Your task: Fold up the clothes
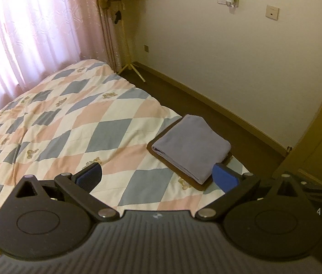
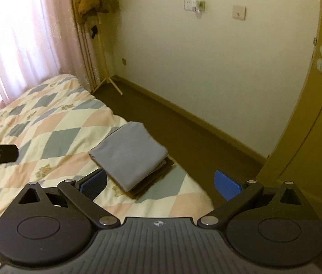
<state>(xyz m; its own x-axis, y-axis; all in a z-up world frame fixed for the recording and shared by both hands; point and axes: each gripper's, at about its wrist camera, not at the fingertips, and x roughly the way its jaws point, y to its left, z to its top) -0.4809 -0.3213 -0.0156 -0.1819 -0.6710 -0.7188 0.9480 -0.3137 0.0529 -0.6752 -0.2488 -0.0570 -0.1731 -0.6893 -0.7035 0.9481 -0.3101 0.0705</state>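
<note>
Resting near the bed's (image 1: 74,118) right edge, toward its near right corner, the folded grey garment (image 1: 192,148) lies on a thin dark brown piece (image 1: 200,184) that shows as a border beneath it; in the right wrist view the same stack, garment (image 2: 129,155) on brown underlayer (image 2: 158,171), sits close to where the quilt drops to the dark floor (image 1: 206,109).

Risks, as judged from this arrangement: the stack is close to the bed's edge, so a sideways nudge from either claw could push it off onto the floor. The garment is soft and layered, so a pinch taken at one layer only could peel the fold open. The quilt is loose and wrinkled, so a low approach could catch the bedding along with the cloth.

Left claw (image 1: 158,178): jaws spread wide, blue pads (image 1: 226,180) well apart, nothing between them; the right-hand pad overlaps the stack's near corner in the view, but contact cannot be confirmed. Right claw (image 2: 161,182): likewise wide open and empty, held above the bed's near right corner, its pads (image 2: 227,185) clear of the stack. The dark body of the left claw shows at the left margin of the right wrist view.
</note>
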